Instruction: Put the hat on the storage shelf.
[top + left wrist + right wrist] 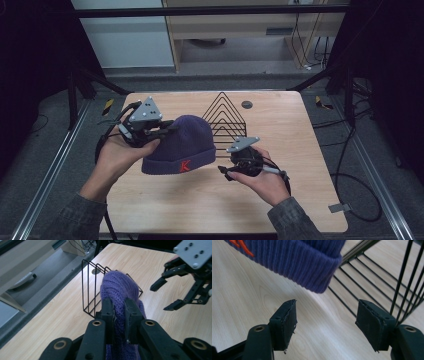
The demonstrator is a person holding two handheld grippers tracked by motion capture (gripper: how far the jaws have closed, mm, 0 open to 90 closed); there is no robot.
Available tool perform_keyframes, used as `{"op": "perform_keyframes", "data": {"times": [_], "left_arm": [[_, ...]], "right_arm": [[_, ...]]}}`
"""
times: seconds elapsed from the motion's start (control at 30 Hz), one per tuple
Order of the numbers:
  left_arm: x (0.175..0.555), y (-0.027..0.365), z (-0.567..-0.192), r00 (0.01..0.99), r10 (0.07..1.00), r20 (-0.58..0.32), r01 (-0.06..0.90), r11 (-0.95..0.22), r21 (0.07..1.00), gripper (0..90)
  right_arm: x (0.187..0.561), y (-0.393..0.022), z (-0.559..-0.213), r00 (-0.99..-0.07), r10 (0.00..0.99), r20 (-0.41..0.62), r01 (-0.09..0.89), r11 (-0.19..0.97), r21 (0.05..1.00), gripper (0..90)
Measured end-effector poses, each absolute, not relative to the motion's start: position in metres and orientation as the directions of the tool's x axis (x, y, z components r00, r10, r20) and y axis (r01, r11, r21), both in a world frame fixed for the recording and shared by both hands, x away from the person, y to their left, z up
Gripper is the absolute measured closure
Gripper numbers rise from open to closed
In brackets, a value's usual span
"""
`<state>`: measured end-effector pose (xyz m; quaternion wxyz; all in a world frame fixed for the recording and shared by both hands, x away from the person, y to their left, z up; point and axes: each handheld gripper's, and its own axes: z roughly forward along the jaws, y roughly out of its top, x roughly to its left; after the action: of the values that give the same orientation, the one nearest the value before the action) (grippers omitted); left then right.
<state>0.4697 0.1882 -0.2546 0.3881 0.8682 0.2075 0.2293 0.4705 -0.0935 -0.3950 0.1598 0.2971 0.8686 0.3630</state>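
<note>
Purple ribbed knit wool beanie (182, 142): soft, matt cloth, orange stitched letter. Beside the beanie, black thin-wire metal rack (225, 117): smooth, slight sheen. Under the beanie, pale wood-grain table (280, 200): smooth, matt. Black plastic gripper pads (287, 322): matt, rough-edged.

This is a laboratory room made for recording, not a home. A small wooden table (280, 200) stands in the middle, on a grey floor. Metal rails (47, 175) run along the floor on both sides of the table, and black frame bars (210, 10) rise around it. Black cables (350, 170) lie on the floor to the right of the table. Behind the table stands a light wooden cabinet (250, 35) with more wires.
</note>
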Motion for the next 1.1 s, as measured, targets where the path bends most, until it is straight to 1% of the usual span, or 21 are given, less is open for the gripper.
{"op": "perform_keyframes", "data": {"times": [0.13, 0.33, 0.53, 0.6, 0.63, 0.67, 0.7, 0.73, 0.77, 0.8, 0.83, 0.87, 0.93, 1.0, 1.07, 1.1], "left_arm": [[0.467, 0.190, -0.247, 0.813, 0.525, 0.252, 0.162, -0.619, 0.769, 80.0], [0.466, 0.193, -0.240, 0.819, 0.517, 0.250, 0.149, -0.612, 0.777, 80.0], [0.464, 0.193, -0.235, 0.829, 0.505, 0.242, 0.132, -0.596, 0.792, 80.0], [0.464, 0.193, -0.234, 0.832, 0.500, 0.240, 0.126, -0.592, 0.796, 80.0], [0.464, 0.192, -0.234, 0.832, 0.502, 0.236, 0.128, -0.588, 0.798, 80.0], [0.465, 0.192, -0.233, 0.834, 0.500, 0.234, 0.127, -0.586, 0.800, 80.0], [0.465, 0.192, -0.233, 0.834, 0.500, 0.234, 0.127, -0.586, 0.800, 80.0], [0.466, 0.191, -0.233, 0.834, 0.501, 0.232, 0.128, -0.583, 0.802, 80.0], [0.467, 0.191, -0.233, 0.832, 0.505, 0.230, 0.133, -0.583, 0.802, 80.0], [0.468, 0.191, -0.233, 0.830, 0.510, 0.228, 0.136, -0.581, 0.803, 80.0], [0.470, 0.191, -0.232, 0.826, 0.518, 0.223, 0.146, -0.578, 0.803, 80.0], [0.472, 0.191, -0.230, 0.820, 0.527, 0.223, 0.148, -0.572, 0.807, 80.0], [0.474, 0.191, -0.227, 0.815, 0.536, 0.219, 0.151, -0.563, 0.813, 80.0], [0.478, 0.190, -0.222, 0.806, 0.551, 0.215, 0.156, -0.548, 0.822, 79.9], [0.483, 0.188, -0.215, 0.802, 0.559, 0.211, 0.151, -0.531, 0.834, 79.8], [0.485, 0.186, -0.211, 0.800, 0.561, 0.211, 0.148, -0.526, 0.838, 79.8]], "right_arm": [[0.479, -0.080, -0.383, -0.798, 0.597, -0.081, 0.369, 0.591, 0.717, 32.7], [0.486, -0.072, -0.377, -0.818, 0.568, -0.088, 0.349, 0.612, 0.710, 31.7], [0.497, -0.070, -0.372, -0.831, 0.554, -0.054, 0.354, 0.601, 0.716, 30.9], [0.501, -0.069, -0.373, -0.839, 0.543, -0.023, 0.362, 0.590, 0.721, 31.7], [0.503, -0.069, -0.374, -0.843, 0.537, -0.009, 0.365, 0.586, 0.724, 33.4], [0.504, -0.067, -0.375, -0.853, 0.522, 0.001, 0.361, 0.589, 0.723, 41.0], [0.504, -0.067, -0.375, -0.853, 0.522, 0.001, 0.361, 0.589, 0.723, 41.0], [0.503, -0.065, -0.375, -0.858, 0.513, -0.005, 0.352, 0.596, 0.722, 49.4], [0.502, -0.065, -0.375, -0.860, 0.511, -0.006, 0.349, 0.596, 0.723, 54.5], [0.502, -0.065, -0.375, -0.860, 0.511, -0.006, 0.349, 0.596, 0.723, 54.5], [0.501, -0.066, -0.374, -0.864, 0.504, -0.011, 0.339, 0.597, 0.727, 58.7], [0.498, -0.068, -0.370, -0.864, 0.503, -0.021, 0.329, 0.597, 0.731, 65.5], [0.497, -0.070, -0.367, -0.864, 0.504, -0.024, 0.327, 0.595, 0.734, 67.2], [0.495, -0.078, -0.352, -0.858, 0.513, -0.026, 0.326, 0.583, 0.744, 68.8], [0.495, -0.081, -0.348, -0.859, 0.511, -0.033, 0.319, 0.584, 0.746, 68.8], [0.497, -0.089, -0.334, -0.852, 0.522, -0.047, 0.314, 0.580, 0.751, 69.2]]}}
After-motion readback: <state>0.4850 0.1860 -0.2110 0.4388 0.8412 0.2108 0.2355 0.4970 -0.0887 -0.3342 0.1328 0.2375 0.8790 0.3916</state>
